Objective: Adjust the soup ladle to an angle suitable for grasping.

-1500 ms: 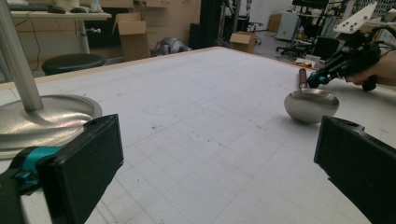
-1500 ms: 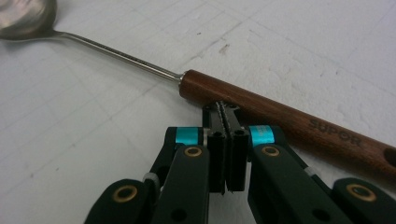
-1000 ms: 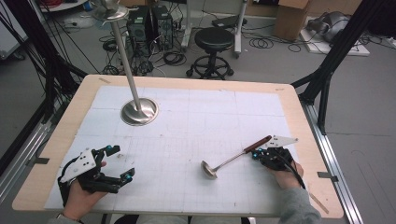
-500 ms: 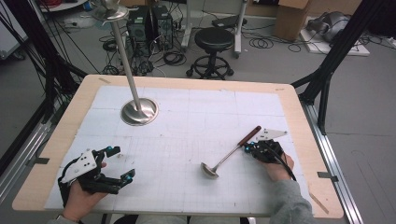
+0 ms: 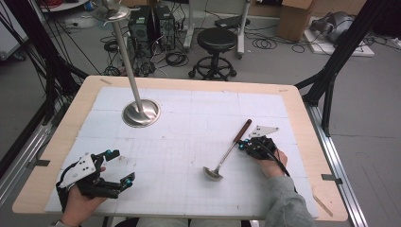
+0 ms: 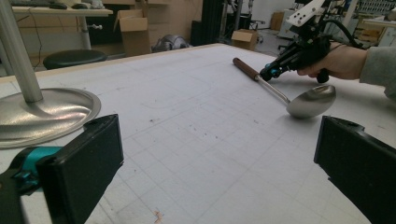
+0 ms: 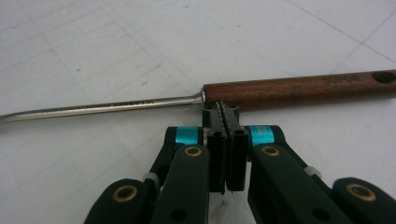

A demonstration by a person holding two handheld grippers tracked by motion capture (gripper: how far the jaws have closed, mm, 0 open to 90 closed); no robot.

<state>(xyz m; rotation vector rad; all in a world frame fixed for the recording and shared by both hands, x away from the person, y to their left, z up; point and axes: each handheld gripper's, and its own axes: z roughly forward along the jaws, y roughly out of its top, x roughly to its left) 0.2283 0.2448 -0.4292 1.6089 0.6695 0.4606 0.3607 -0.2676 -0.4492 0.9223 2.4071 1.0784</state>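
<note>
On the table's [image 5: 302, 123] near left, the left gripper [image 5: 116, 168] rests with fingers wide apart. Toward the right lies a steel ladle [image 5: 227, 153], bowl near, brown wooden handle pointing away. The right gripper [image 5: 246, 145] has its fingers pressed together, apparently touching the handle's base.

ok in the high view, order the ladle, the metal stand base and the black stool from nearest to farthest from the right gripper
From the right gripper, by the high view:
1. Ladle: right at the shut jaws, its wooden handle beside the tips, bowl toward the table's near edge.
2. Metal stand base: across the table, on its far left.
3. Black stool: on the floor beyond the table's far edge.
</note>
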